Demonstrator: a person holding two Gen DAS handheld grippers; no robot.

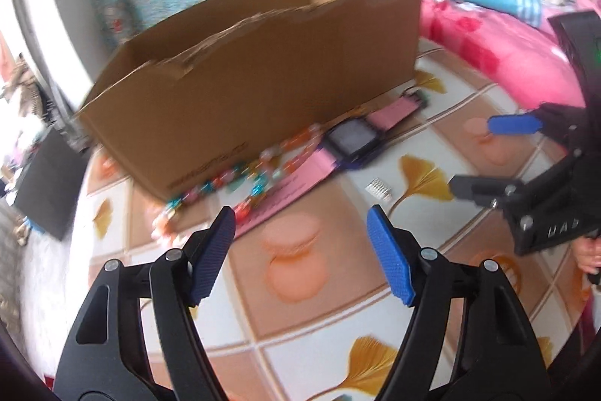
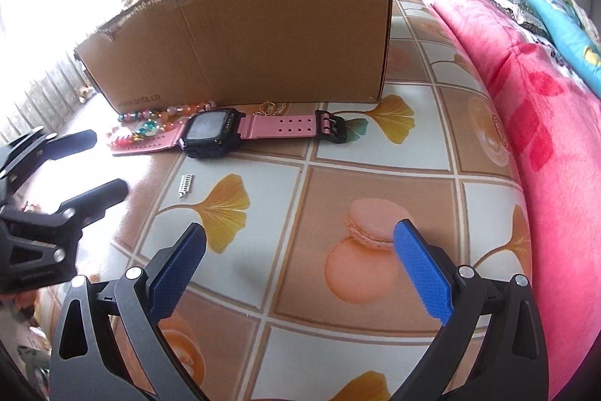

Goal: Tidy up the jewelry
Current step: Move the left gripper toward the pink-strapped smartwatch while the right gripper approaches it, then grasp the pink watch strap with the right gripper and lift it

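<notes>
We've got the cardboard box point(image 2: 244, 36) standing on the patterned bed sheet point(image 2: 375, 183), top edge torn and ragged; using it as the landmark. Pink-strapped watch point(image 2: 210, 132) lies flat just in front of the box's long wall, black case facing up, buckle end point(image 2: 330, 126) toward the box's right corner. Bead bracelet point(image 2: 150, 126), multicoloured, sits at the foot of the box near its left corner, draped partly over the watch's other strap end and touching the cardboard in the left wrist view. Small silver clip-like piece point(image 2: 186, 186) lies apart from both, further out from the box than the watch; can't tell what it is exactly. A thin gold item shows between watch strap and box wall, too small to read. Left gripper point(image 1: 300, 224) is spread, nothing between the blue pads point(image 1: 390, 262), hanging over the sheet short of the bracelet; that view is motion-blurred. Right gripper point(image 2: 300, 243) is also spread wide and empty, further from the box than the silver piece. Pink floral blanket point(image 2: 544, 123) is bunched up off the box's right end.
</notes>
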